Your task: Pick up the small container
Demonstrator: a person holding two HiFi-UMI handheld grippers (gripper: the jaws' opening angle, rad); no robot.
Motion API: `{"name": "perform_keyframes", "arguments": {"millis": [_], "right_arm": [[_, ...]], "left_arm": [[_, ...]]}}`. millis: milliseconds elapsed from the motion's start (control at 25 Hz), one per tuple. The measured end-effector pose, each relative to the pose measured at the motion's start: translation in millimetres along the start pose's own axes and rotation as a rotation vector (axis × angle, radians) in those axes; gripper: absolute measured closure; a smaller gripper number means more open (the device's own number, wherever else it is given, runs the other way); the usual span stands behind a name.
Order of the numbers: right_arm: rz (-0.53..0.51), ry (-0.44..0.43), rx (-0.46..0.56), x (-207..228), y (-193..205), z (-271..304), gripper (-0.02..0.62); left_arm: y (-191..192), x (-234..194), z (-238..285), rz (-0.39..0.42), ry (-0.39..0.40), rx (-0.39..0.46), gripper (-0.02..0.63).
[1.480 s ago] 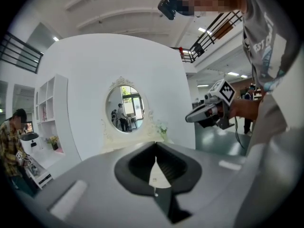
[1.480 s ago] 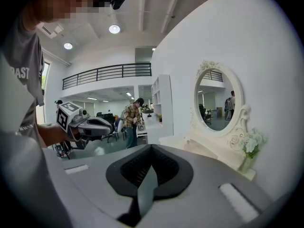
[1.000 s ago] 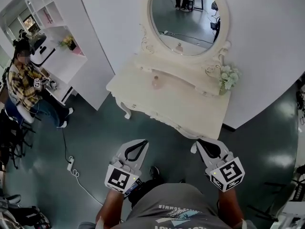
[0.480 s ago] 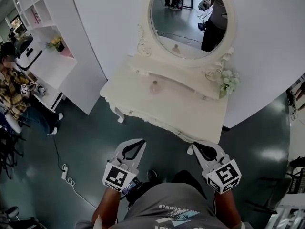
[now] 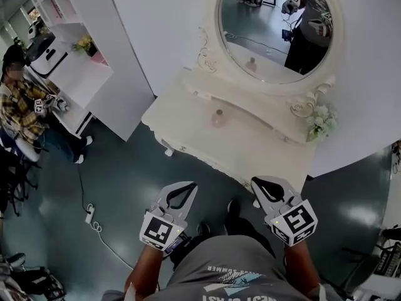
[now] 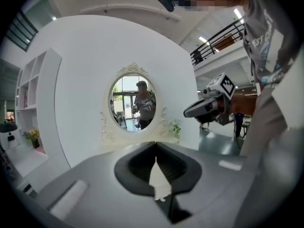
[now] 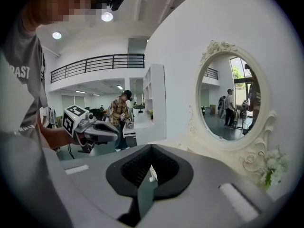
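A cream dressing table point(image 5: 250, 152) with an oval mirror point(image 5: 276, 33) stands on a dark, glossy floor. Only the head view shows the small container point(image 5: 218, 118), pink, on the tabletop below the mirror, well apart from both grippers. The left gripper point(image 5: 187, 189) and right gripper point(image 5: 259, 185) hover before the table, jaws pressed together, empty. The right gripper view catches "AST" on the person's grey shirt point(image 7: 21, 72)

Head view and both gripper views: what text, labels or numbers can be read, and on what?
"RAST": shirt, right gripper view, cut off at the edge.
"SUMMER": shirt, head view, small; the larger print below it is unreadable.
Marker cubes: square patterns only, no words.
Shelf items: too small to read.
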State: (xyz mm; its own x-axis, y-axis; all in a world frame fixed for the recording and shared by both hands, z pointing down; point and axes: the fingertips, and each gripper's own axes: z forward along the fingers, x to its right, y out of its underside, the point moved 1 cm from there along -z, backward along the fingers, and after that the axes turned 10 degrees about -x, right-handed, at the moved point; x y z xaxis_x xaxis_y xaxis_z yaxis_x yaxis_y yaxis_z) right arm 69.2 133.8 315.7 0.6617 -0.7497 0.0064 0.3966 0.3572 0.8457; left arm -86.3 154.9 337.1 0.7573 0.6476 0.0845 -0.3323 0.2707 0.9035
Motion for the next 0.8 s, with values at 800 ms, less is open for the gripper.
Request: {"name": "perform_keyframes", "arguments": {"millis": [800], "right_arm": [[-0.148,-0.288,0.012,96,-59,111,0.594]], "left_arm": [[-26,-61,57,-0.102,-0.301,-0.079,0.603]]}}
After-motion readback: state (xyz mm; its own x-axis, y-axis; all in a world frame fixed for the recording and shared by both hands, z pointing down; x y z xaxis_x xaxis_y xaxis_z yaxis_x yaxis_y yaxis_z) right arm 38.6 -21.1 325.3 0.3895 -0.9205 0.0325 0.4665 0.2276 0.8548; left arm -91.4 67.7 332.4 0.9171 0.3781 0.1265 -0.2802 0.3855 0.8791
